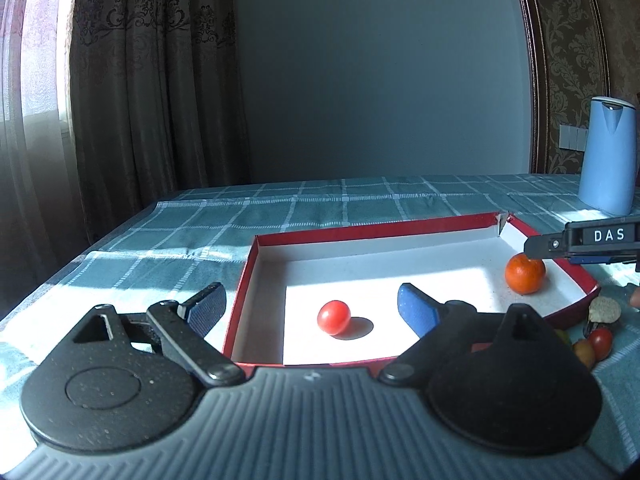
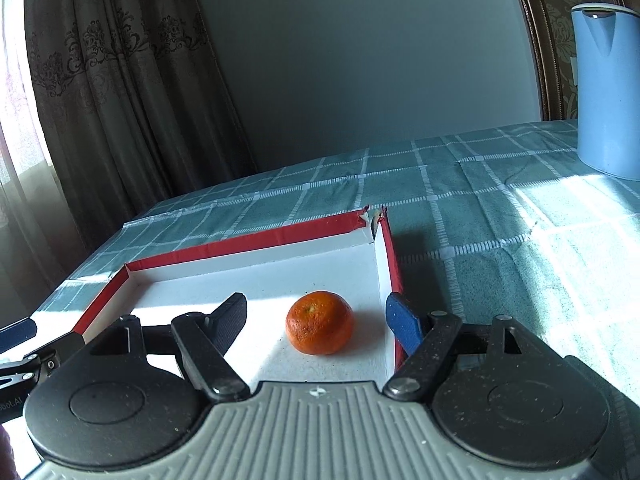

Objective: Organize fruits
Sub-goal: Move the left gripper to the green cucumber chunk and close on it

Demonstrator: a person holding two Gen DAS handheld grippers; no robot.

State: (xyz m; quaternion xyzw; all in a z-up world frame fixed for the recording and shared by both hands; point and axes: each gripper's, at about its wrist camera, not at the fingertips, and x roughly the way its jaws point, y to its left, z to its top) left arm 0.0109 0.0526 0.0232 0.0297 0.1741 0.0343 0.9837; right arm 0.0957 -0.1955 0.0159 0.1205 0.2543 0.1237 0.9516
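Observation:
A shallow red box with a white inside lies on the checked tablecloth. A small red tomato rests on its floor, loose between the wide-apart fingers of my left gripper, which is open. An orange mandarin sits near the box's right wall. In the right wrist view the mandarin lies free on the floor of the red box, with space on both sides to the fingers of my right gripper, which is open. In the left wrist view the right gripper's finger hangs just above the mandarin.
A light blue kettle stands at the table's far right, kettle in the right wrist view too. Several small fruits and a pale rough piece lie on the cloth right of the box. Curtains hang behind the table's left edge.

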